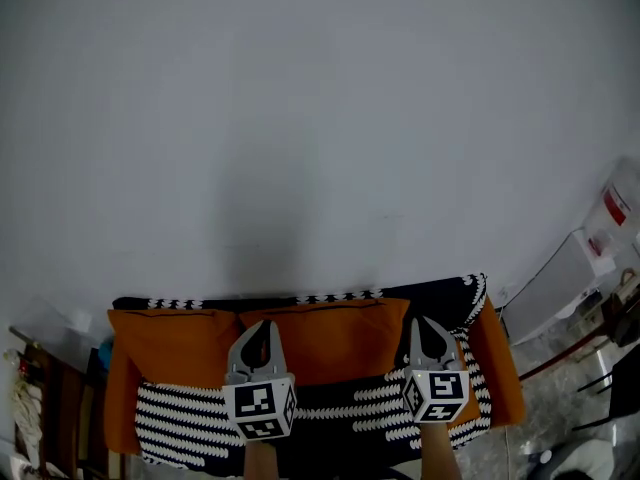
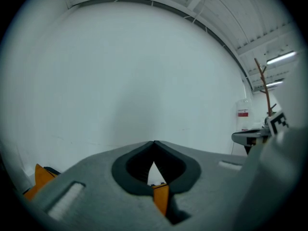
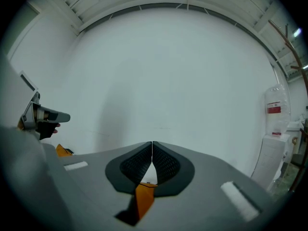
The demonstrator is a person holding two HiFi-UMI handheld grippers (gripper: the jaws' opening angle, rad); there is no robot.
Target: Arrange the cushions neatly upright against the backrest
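Jaws on the left gripper (image 1: 262, 324) and right gripper (image 1: 428, 321) are pressed together, empty, just near of the orange cushions (image 1: 335, 340) lining the far backrest (image 1: 340, 295), so a closed-tip shove could topple one forward or skew the row.

Orange cushions (image 1: 335, 343), left tool (image 1: 262, 322), right tool (image 1: 425, 320)

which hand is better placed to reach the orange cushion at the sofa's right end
Right. The right gripper hovers next to the right-end cushion, jaws shut; the left gripper is by the middle cushion, farther off.
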